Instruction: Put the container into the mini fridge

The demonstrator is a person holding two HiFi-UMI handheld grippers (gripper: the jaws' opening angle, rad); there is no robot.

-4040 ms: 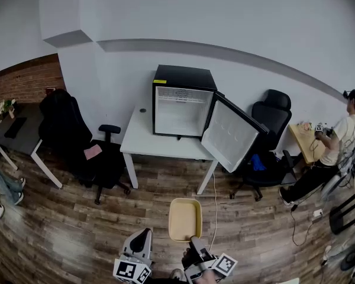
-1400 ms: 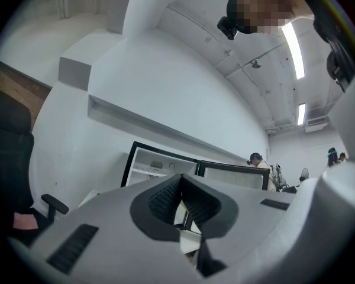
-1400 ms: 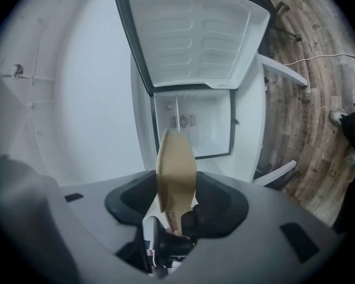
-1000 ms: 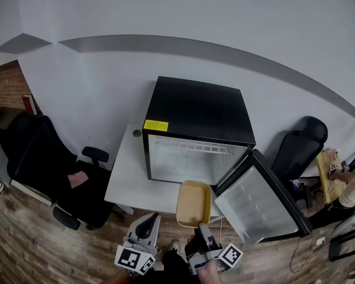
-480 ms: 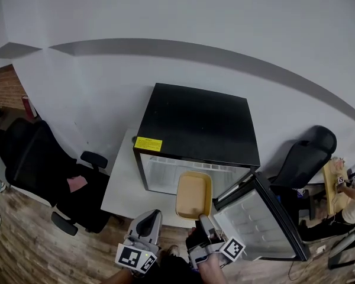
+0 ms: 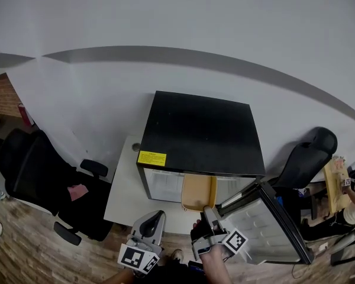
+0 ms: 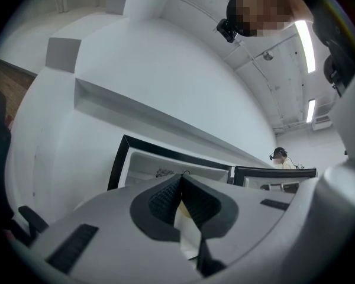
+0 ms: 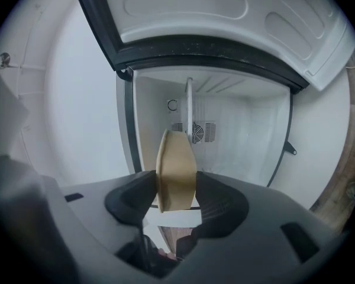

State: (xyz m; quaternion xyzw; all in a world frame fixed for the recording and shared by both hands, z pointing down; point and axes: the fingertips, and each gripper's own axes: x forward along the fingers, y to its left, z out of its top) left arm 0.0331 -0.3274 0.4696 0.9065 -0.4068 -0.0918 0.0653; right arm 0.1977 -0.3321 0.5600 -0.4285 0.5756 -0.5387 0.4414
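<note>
While our right gripper (image 8: pixel 176 199) pinches the tan container (image 8: pixel 176 164) at the mini fridge (image 6: pixel 201 132) opening, its door (image 6: pixel 265 229) stands open. Our left gripper (image 7: pixel 181 182) hangs beside, jaws pressed together

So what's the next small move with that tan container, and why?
Probably ease the right gripper a little farther forward. Its jaws are clamped on the tan container, the door of the mini fridge stands open, and the container is only at the opening, in the air, with the white interior ahead. Letting go now looks too early.
</note>
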